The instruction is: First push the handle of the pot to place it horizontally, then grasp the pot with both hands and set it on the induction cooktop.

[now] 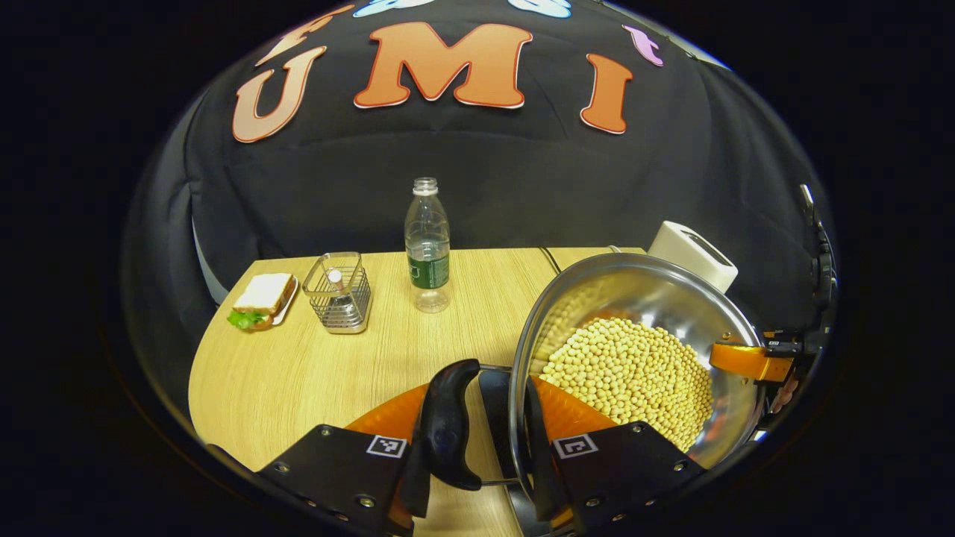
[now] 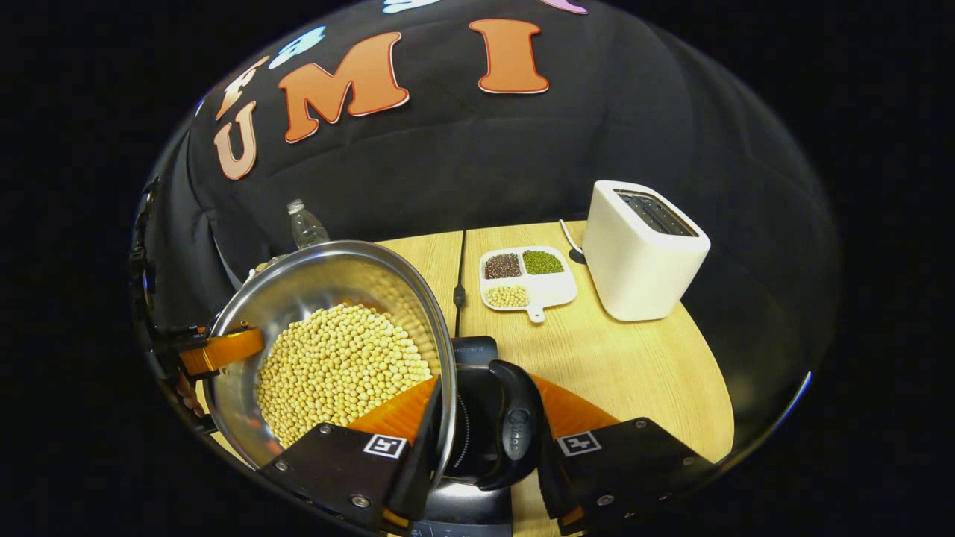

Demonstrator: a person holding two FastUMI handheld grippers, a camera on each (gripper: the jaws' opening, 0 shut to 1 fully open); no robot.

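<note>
Pot (image 1: 634, 350) of yellow beans hangs tilted in my left gripper view: my left gripper (image 1: 481, 447) clamps its black side handle (image 1: 446, 425) and rim, above the worktop (image 1: 313, 373); a bottle (image 1: 427, 246) stands beyond. In my right gripper view, my right gripper (image 2: 485, 447) grips the pot's other handle (image 2: 515, 425), over the induction cooktop (image 2: 474, 350); a toaster (image 2: 642, 250) beyond

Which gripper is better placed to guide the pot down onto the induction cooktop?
Right, probably. The right gripper clamps the pot at its rim and handle, with the induction cooktop directly beneath its fingers. The left gripper holds the opposite side, mostly over the table.
</note>
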